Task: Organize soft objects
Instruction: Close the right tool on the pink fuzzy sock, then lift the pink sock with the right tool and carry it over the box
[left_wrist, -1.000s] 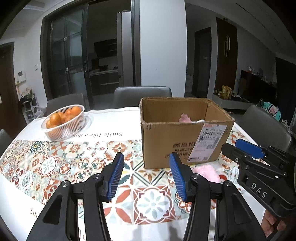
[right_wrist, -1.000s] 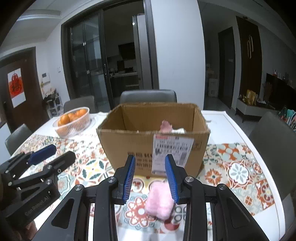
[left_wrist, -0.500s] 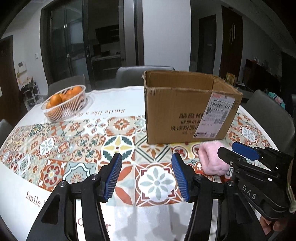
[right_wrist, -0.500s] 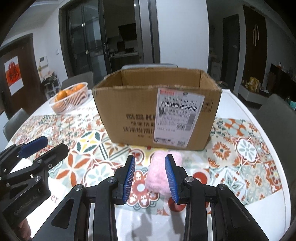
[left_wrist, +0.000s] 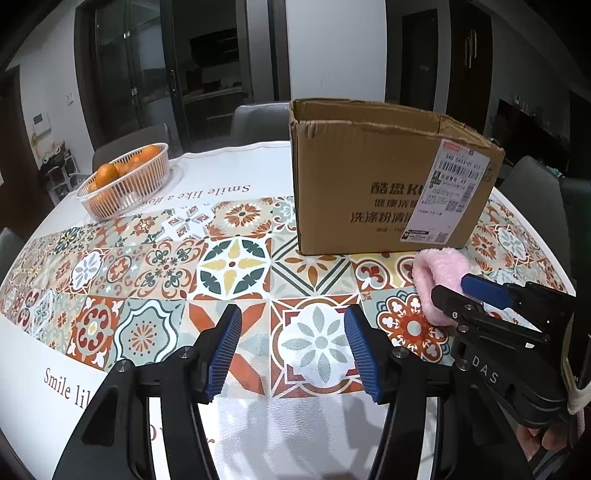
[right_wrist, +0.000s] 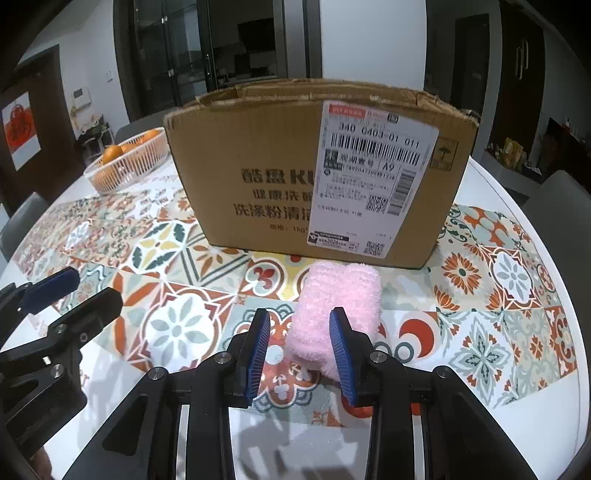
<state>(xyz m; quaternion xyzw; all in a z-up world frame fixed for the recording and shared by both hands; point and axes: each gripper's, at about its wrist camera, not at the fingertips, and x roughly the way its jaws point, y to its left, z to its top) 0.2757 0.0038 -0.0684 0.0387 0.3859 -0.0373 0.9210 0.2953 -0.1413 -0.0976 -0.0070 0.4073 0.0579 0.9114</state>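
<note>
Your right tongs (right_wrist: 298, 349) stand open over the patterned tablecloth (right_wrist: 177, 332), and the pink fluffy roll (right_wrist: 338, 314) lies just ahead of them, its near end reaching between the blue pads, closer to the right-hand pad; whether that pad touches it you cannot tell. The cardboard box (right_wrist: 258, 166) stands just beyond the roll. Your left tongs (left_wrist: 291, 347) are open with nothing between them, jaws not pressing anything; the roll (left_wrist: 437, 278) lies off to their right, beside the other tongs' tips.
</note>
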